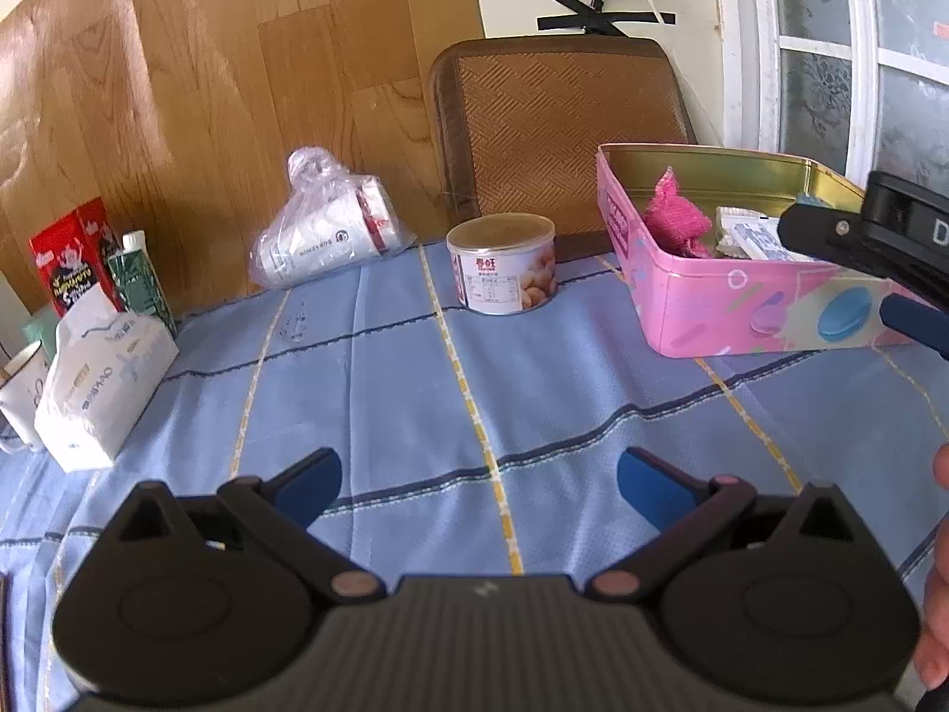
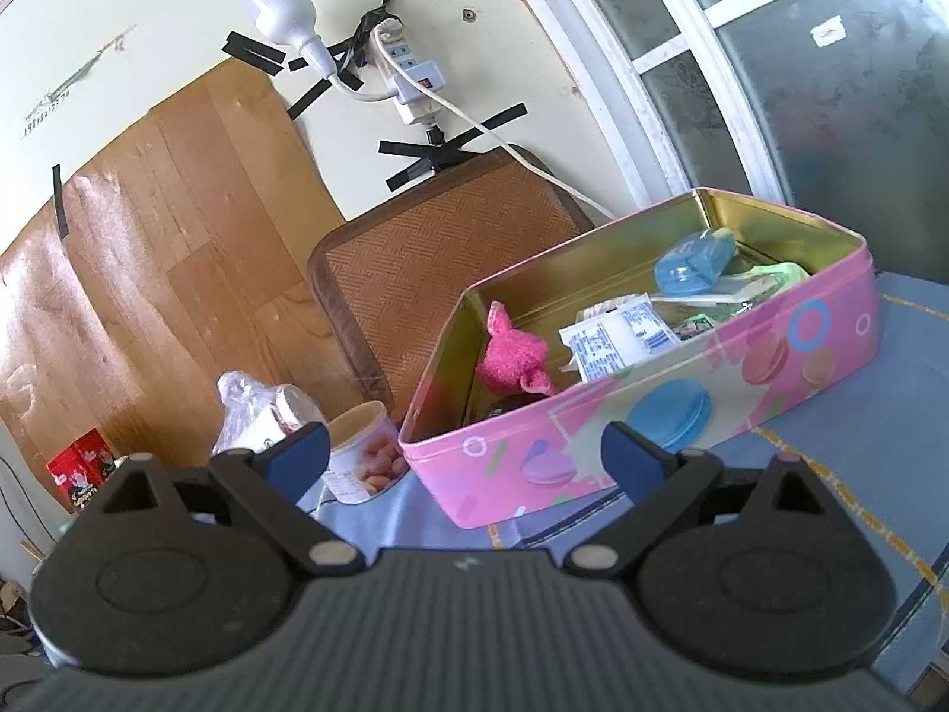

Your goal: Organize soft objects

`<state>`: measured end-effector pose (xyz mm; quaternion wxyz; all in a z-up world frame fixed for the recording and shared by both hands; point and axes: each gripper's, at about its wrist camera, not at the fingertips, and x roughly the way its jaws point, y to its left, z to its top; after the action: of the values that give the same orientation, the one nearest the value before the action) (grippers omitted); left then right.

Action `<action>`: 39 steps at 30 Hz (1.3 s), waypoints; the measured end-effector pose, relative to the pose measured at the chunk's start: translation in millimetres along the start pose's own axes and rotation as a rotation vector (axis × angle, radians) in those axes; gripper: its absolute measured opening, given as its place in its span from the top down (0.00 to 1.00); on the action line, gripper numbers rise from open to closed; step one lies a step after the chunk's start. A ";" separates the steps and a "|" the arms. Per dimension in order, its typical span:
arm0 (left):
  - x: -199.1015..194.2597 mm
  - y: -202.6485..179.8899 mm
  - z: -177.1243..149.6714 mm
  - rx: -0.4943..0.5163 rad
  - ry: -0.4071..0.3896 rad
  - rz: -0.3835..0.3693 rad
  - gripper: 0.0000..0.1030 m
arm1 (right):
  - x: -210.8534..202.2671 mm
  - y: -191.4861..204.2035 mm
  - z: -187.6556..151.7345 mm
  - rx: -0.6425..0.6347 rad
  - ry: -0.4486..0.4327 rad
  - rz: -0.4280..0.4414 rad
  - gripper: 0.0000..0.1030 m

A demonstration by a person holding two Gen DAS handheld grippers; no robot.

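A blue checked tablecloth (image 1: 415, 391) is covering the table, which is sitting against a wood-panelled wall (image 1: 178, 89) with a woven chair back (image 1: 557, 124) behind it and a frosted window (image 2: 830, 89) to the right. The pink tin (image 2: 652, 415) is resting on the cloth, holding a pink fluffy cloth (image 2: 513, 356) at its left end beside paper packets (image 2: 617, 335). The left gripper (image 1: 479, 489) is hovering over bare cloth with its fingers spread wide, holding nothing. The right gripper (image 2: 465, 457) is facing the tin's front wall, fingers likewise apart and empty. Only the left view is showing the tissue pack (image 1: 101, 380) and a mug (image 1: 21, 397); only the right view is revealing the taped power strip (image 2: 409, 77) and bulb (image 2: 282, 12). A round can (image 1: 503, 264) is standing left of the tin
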<state>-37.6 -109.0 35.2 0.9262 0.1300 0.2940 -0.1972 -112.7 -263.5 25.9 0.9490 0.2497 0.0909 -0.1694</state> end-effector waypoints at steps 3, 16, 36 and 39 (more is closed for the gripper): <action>-0.1 1.4 0.4 -0.004 0.001 -0.010 0.00 | 0.3 1.1 -0.4 -0.005 0.004 0.005 0.03; -4.3 -0.5 0.8 0.007 -0.033 0.025 0.00 | 1.4 3.1 -1.4 -0.019 0.011 0.012 0.03; -4.2 -4.4 -1.2 0.019 -0.007 0.017 0.00 | -0.2 1.9 -0.9 -0.026 -0.003 0.011 0.03; -3.6 -4.5 -1.2 0.020 -0.002 0.013 0.00 | -0.1 1.4 -0.9 -0.027 -0.003 0.010 0.03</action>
<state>-42.8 -111.5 35.8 0.9264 0.1409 0.2903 -0.1939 -112.3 -261.8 25.8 0.9534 0.2369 0.0903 -0.1637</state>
